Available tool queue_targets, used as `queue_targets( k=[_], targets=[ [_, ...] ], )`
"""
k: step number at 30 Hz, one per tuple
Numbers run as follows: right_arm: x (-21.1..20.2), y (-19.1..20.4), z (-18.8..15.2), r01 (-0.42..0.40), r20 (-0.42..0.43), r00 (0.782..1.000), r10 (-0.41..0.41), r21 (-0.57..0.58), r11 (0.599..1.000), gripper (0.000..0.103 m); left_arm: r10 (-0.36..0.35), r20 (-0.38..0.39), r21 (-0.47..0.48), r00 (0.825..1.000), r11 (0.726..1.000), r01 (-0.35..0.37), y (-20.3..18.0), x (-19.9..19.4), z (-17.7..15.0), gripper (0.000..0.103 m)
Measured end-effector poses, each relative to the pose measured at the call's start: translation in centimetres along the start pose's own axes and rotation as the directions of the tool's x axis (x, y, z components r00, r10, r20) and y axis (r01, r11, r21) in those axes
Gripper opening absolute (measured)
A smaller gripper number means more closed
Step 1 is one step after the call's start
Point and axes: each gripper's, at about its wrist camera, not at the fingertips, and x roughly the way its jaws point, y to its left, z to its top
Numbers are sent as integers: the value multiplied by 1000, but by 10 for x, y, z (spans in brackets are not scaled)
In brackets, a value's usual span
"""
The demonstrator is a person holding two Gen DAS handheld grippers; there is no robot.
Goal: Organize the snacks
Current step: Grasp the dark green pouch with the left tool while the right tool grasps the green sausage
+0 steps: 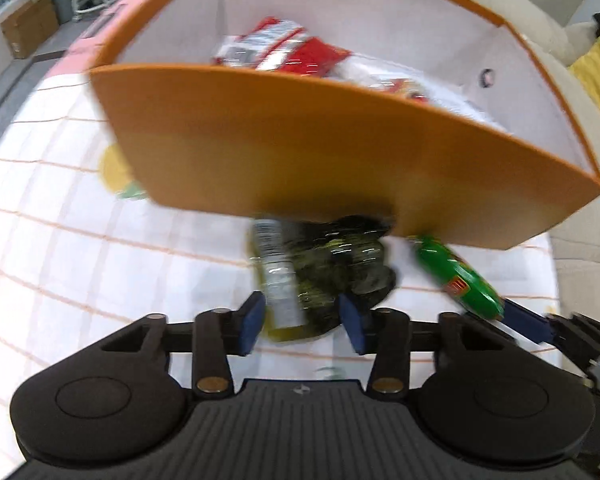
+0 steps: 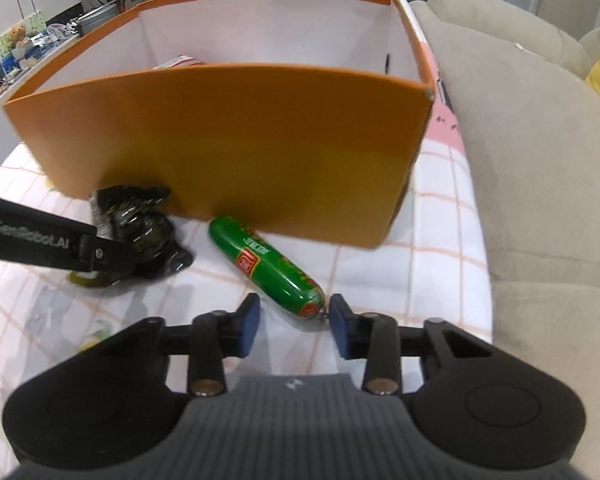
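Closest in, left gripper (image 1: 302, 322): jaws apart, with the near end of the dark crinkled snack packet (image 1: 332, 268) lying between the blue pads (image 1: 250, 322); whether the pads press on it I cannot tell, as the view is blurred.
Dark packet: on the tablecloth (image 1: 60, 248), its far end against the foot of the orange box (image 1: 300, 152); a pale label strip runs along its left side.
Right gripper (image 2: 294, 322): jaws apart, gripping nothing; the near tip of the green sausage stick (image 2: 268, 266) lies between the fingertips, close to the right pad (image 2: 338, 330).
Green sausage: flat on the cloth, angled, its far end close to the box's front wall, just right of the dark packet (image 2: 140, 228).
Orange box: open-topped, white inside, standing beyond both snacks; red and white packets (image 1: 284, 46) lie in it.
Beyond: a beige sofa (image 2: 520, 140) beside the table on the right.
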Motion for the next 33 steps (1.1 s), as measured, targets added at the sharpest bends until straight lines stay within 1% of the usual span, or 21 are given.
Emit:
queue_targets(
  k=[2, 4, 6, 8, 11, 13, 15, 17, 19, 21, 24, 28, 30, 32, 33],
  targets=[
    [-5, 6, -4, -26, -2, 1000, 26, 3, 1000, 34, 31, 2, -12, 1000, 999, -31, 10, -2, -2, 50],
    [-7, 10, -6, -45, -5, 999, 45, 5, 999, 34, 26, 1, -28, 1000, 999, -26, 20, -4, -4, 50],
    [-9, 14, -8, -49, -1, 999, 49, -5, 999, 35, -13, 16, -22, 1000, 1000, 13, 24, -10, -6, 50],
    [-11, 16, -7, -33, 13, 999, 34, -29, 999, 35, -48, 37, 14, 998, 999, 47, 24, -14, -6, 51],
    [-12, 13, -5, -19, 29, 999, 20, -44, 999, 41, -84, 56, 67, 995, 995, 80, 15, -20, -3, 57],
    [-10, 13, -2, -23, 32, 999, 24, -45, 999, 41, -114, 66, 76, 991, 991, 109, 8, -21, -1, 59],
    [-8, 14, -1, -28, 36, 999, 30, -52, 998, 41, -140, 69, 69, 988, 988, 135, 1, -18, 3, 63],
    [-5, 16, 2, -31, 35, 999, 34, -59, 998, 41, -136, 68, 55, 988, 990, 132, -6, -13, 6, 64],
    [-1, 17, 3, -36, 31, 999, 37, -50, 998, 39, -117, 61, 40, 991, 993, 115, -13, -7, 7, 66],
    [1, 18, 6, -40, 31, 999, 42, -35, 999, 33, -110, 66, 30, 992, 994, 108, -19, -1, 7, 66],
    [4, 15, 8, -50, 24, 998, 50, 0, 999, 29, -74, 62, -2, 995, 997, 74, -24, 8, 10, 68],
    [8, 12, 9, -67, 15, 998, 67, 32, 997, 28, -38, 62, -54, 997, 998, 41, -25, 17, 16, 76],
    [9, 13, 8, -71, 11, 997, 71, 44, 996, 28, -25, 68, -62, 997, 998, 29, -25, 21, 17, 79],
    [8, 14, 8, -69, 12, 998, 69, 51, 996, 28, -23, 75, -52, 997, 998, 27, -25, 21, 17, 80],
    [8, 14, 7, -68, 11, 998, 67, 55, 996, 27, -28, 78, -38, 997, 999, 31, -25, 20, 16, 76]
  ],
)
